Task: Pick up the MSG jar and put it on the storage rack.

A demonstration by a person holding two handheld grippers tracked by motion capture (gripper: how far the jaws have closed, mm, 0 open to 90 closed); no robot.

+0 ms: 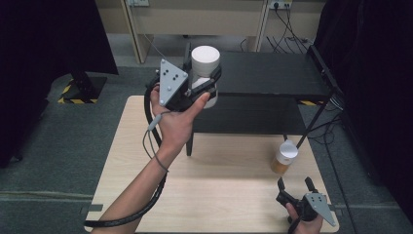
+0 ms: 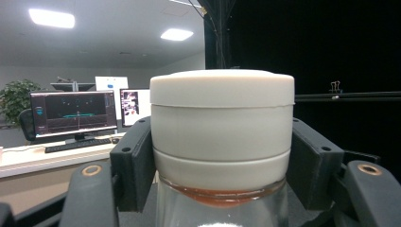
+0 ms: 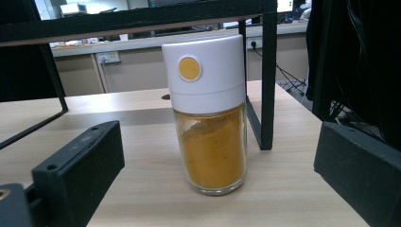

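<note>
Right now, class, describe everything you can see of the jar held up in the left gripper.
The jar has a broad white cap that looks plastic, with a seam around it, over a clear body holding something reddish-brown. It stands upright, lifted off the table in front of the black shelf. The left gripper clamps its cap from both sides.

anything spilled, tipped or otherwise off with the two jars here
Nothing stands out. The left gripper holds a white-capped jar upright by its cap, above the black shelf. The spice jar of yellow powder stands upright on the table, cap on, ahead of the open right gripper.
</note>
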